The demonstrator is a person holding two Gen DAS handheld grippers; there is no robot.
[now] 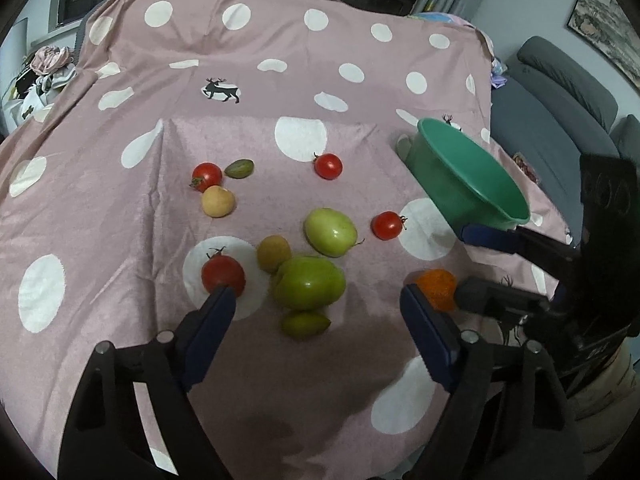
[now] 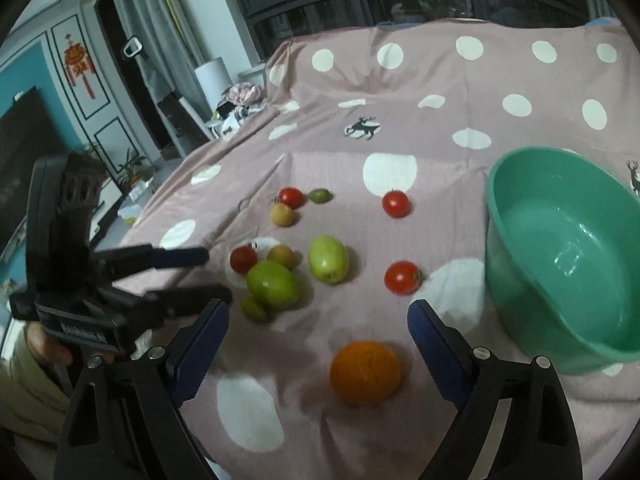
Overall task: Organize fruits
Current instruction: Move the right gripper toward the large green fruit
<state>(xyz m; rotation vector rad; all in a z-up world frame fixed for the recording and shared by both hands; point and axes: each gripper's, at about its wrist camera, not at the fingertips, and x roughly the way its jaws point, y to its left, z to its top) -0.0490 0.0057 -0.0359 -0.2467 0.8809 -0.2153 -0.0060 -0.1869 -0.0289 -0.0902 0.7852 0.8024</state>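
Note:
Several fruits lie on a pink polka-dot cloth [image 1: 360, 360]: red tomatoes [image 1: 223, 275] [image 1: 386, 225] [image 1: 328, 165], a large green tomato [image 1: 309, 283], a green fruit [image 1: 330, 231] and an orange [image 2: 365, 372]. An empty green bowl [image 2: 568, 256] stands at the right. My left gripper [image 1: 316, 304] is open over the near fruit cluster, empty. My right gripper [image 2: 318, 314] is open just above and in front of the orange, empty. In the left wrist view, the right gripper [image 1: 460, 256] shows beside the bowl [image 1: 468, 176].
Small yellowish fruits [image 1: 218, 201] [image 1: 273, 253] and small green ones [image 1: 239, 168] [image 1: 305, 324] lie among the tomatoes. A grey sofa [image 1: 560, 112] stands beyond the right cloth edge. Clutter [image 2: 240, 100] sits past the far left corner.

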